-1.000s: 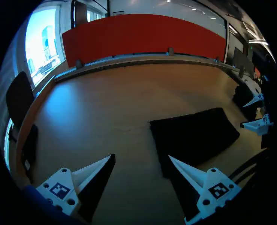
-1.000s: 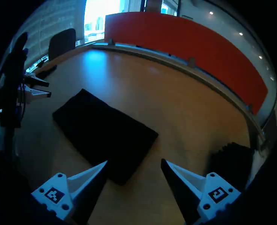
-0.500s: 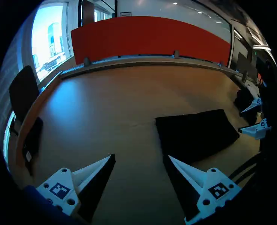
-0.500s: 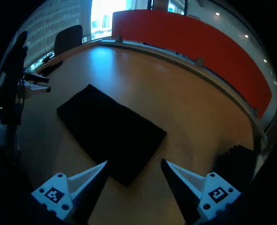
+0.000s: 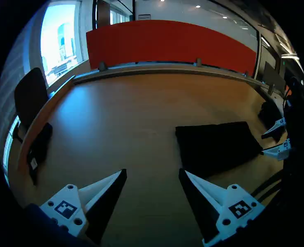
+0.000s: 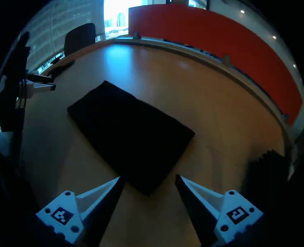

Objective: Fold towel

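**Item: towel (image 6: 131, 131), black, 1 piece.** It lies flat as a rectangle on the wooden table (image 5: 123, 111), not touched by either tool.

**Left gripper (image 5: 152, 171):** fingers spread wide, nothing between them. In the left gripper view the towel sits ahead and off to the right. Its near left corner comes close to the tip of the right-hand finger, and bare table lies ahead of the gap. The long axis runs across this view, left to right.

**Right gripper (image 6: 148, 177):** fingers likewise parted and empty. In the right gripper view the long axis runs on a diagonal, from upper left to lower right. The nearest corner points into the gap between the 2 fingertips. Height above the cloth cannot be told.

**Relation of the 2 tools:** each shows small in the other's view, beyond the far short end of the towel, so they stand at opposite ends of the long axis.

**Judgement:** the right gripper is better lined up for a corner grasp. The left would need to swing right to meet its end.

**Also present:** red partition (image 5: 172, 41); dark chair (image 5: 28, 96).
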